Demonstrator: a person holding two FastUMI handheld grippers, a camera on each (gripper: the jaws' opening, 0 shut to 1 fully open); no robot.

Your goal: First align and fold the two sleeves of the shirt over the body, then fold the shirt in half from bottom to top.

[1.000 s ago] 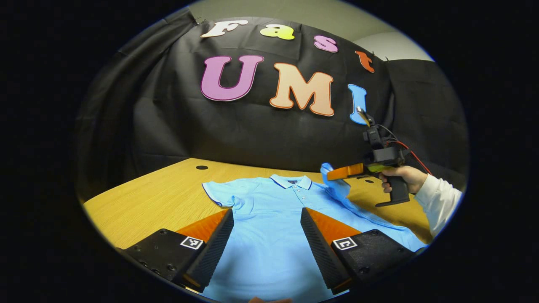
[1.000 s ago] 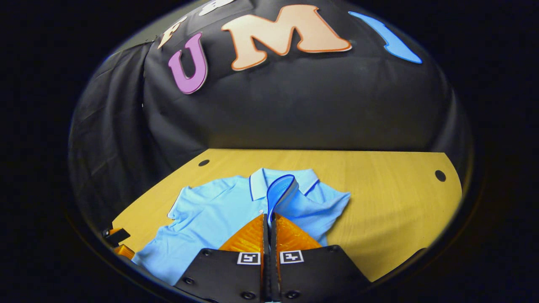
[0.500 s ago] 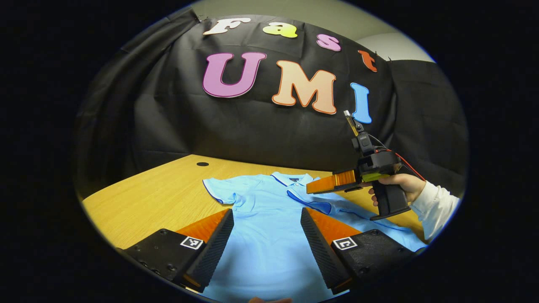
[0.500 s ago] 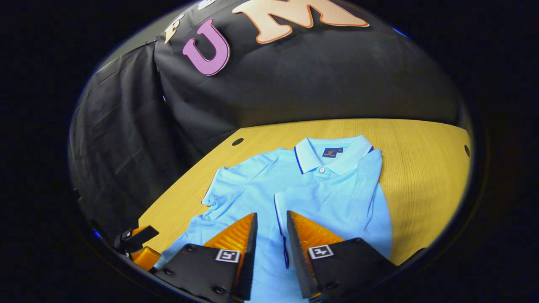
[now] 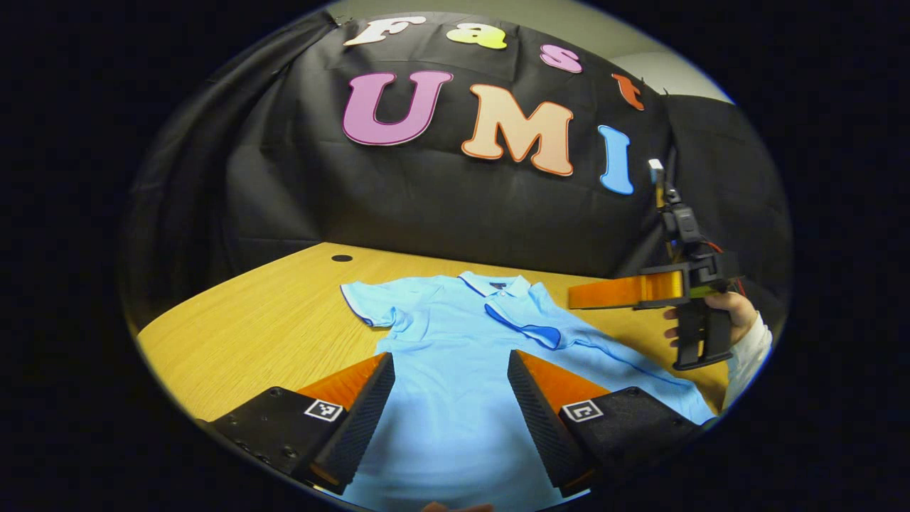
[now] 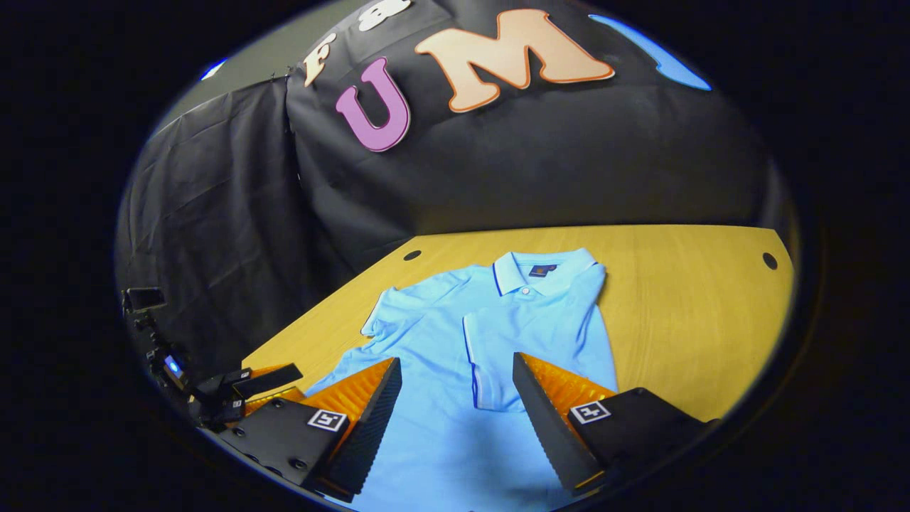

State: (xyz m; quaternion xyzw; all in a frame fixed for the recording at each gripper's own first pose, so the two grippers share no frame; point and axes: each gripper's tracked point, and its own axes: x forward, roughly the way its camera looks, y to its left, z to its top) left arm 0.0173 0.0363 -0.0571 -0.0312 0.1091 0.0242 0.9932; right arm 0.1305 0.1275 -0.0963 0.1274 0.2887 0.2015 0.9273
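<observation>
A light blue polo shirt [image 5: 455,370] lies face up on the wooden table [image 5: 270,320], collar [image 5: 494,288] toward the wall. One sleeve [image 5: 526,323] lies folded over the chest; the other sleeve [image 5: 370,309] is spread flat. My left gripper [image 5: 451,419] hovers open over the shirt's lower body, holding nothing. My right gripper [image 5: 574,299], held by a hand [image 5: 718,313], hangs in the air off the shirt's side. In the right gripper view the right gripper [image 6: 455,419] is open above the shirt [image 6: 441,441], just behind the folded sleeve [image 6: 505,355]. The left gripper [image 6: 249,384] sits low left.
The table [image 6: 682,306] has bare wood on both sides of the shirt and small round holes [image 6: 770,260] near its far edge. The black cloth wall stands right behind the table. A white sleeve [image 5: 746,352] shows on the person's arm.
The right gripper carried the sleeve over the chest, opened and let it go, then drew back off the shirt. The sleeve now lies folded. The left gripper has barely moved.
</observation>
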